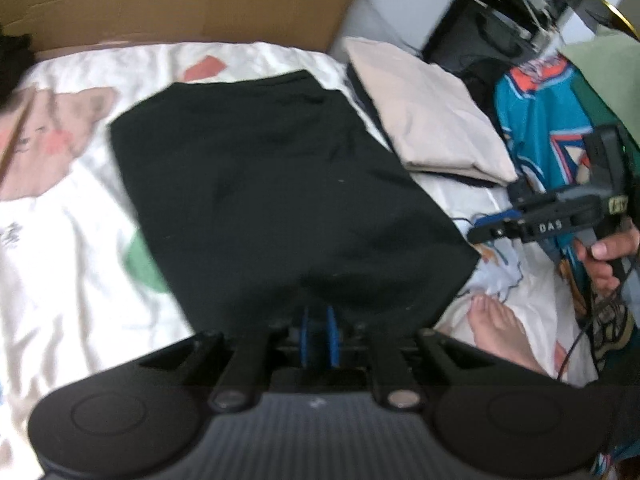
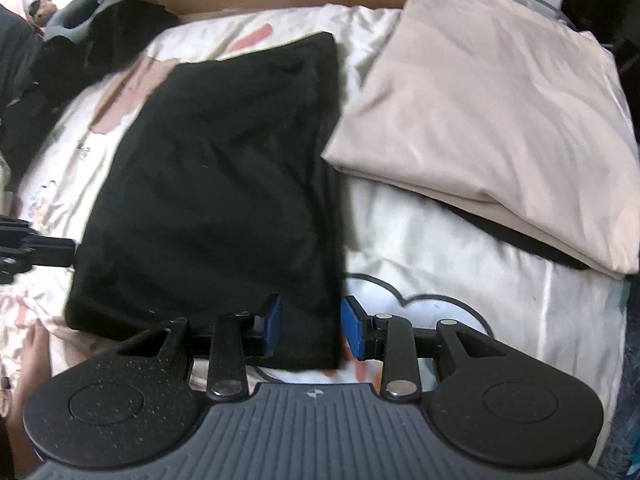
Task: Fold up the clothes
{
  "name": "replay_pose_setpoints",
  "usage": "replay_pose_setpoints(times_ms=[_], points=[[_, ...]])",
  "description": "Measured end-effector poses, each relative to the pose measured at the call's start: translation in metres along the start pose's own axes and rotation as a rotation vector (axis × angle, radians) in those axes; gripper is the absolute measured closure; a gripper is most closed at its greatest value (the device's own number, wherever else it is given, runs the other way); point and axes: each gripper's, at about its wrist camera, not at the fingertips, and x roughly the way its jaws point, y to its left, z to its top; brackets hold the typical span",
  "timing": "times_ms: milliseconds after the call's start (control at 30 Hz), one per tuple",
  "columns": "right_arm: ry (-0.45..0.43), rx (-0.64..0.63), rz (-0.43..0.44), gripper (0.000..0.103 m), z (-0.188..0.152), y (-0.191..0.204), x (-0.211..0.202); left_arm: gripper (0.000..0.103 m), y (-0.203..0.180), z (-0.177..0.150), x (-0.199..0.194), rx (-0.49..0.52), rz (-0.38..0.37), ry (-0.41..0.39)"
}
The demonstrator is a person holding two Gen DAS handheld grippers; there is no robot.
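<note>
A black garment (image 1: 280, 184) lies folded flat on the printed bed sheet (image 1: 72, 240). In the left wrist view its near edge runs down between the blue pads of my left gripper (image 1: 319, 334), which stand close together, shut on the cloth. My right gripper (image 1: 486, 234), held by a hand (image 1: 608, 256), sits at the garment's right corner. In the right wrist view the black garment (image 2: 224, 200) fills the middle. My right gripper (image 2: 312, 328) is open, its blue pads (image 2: 274, 324) standing on either side of the near right corner. The left gripper (image 2: 44, 254) touches the garment's left edge.
A folded beige garment (image 2: 480, 112) rests on a dark one to the right. A teal jersey (image 1: 544, 120) lies beyond it. Brown cardboard (image 1: 192, 0) stands behind the bed. Dark clothes (image 2: 80, 52) are piled at the far left. A bare foot (image 1: 500, 332) rests on the sheet.
</note>
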Motion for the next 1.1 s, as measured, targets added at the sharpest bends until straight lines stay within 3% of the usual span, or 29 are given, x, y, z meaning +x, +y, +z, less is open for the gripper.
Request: replay_pose_setpoints(times_ms=[200, 333, 800, 1100], points=[[0.002, -0.027, 0.074, 0.064, -0.001, 0.013, 0.006, 0.093, -0.011, -0.014, 0.019, 0.021, -0.066, 0.065], [0.018, -0.051, 0.1, 0.064, -0.005, 0.019, 0.012, 0.093, -0.017, -0.026, 0.029, 0.042, -0.068, 0.112], [0.083, -0.064, 0.001, 0.066, -0.013, 0.008, 0.026, 0.094, 0.008, -0.044, 0.008, -0.041, -0.07, 0.182], [0.062, -0.02, 0.002, 0.065, -0.013, 0.0, 0.003, 0.091, 0.033, -0.032, -0.03, -0.17, -0.035, 0.108]])
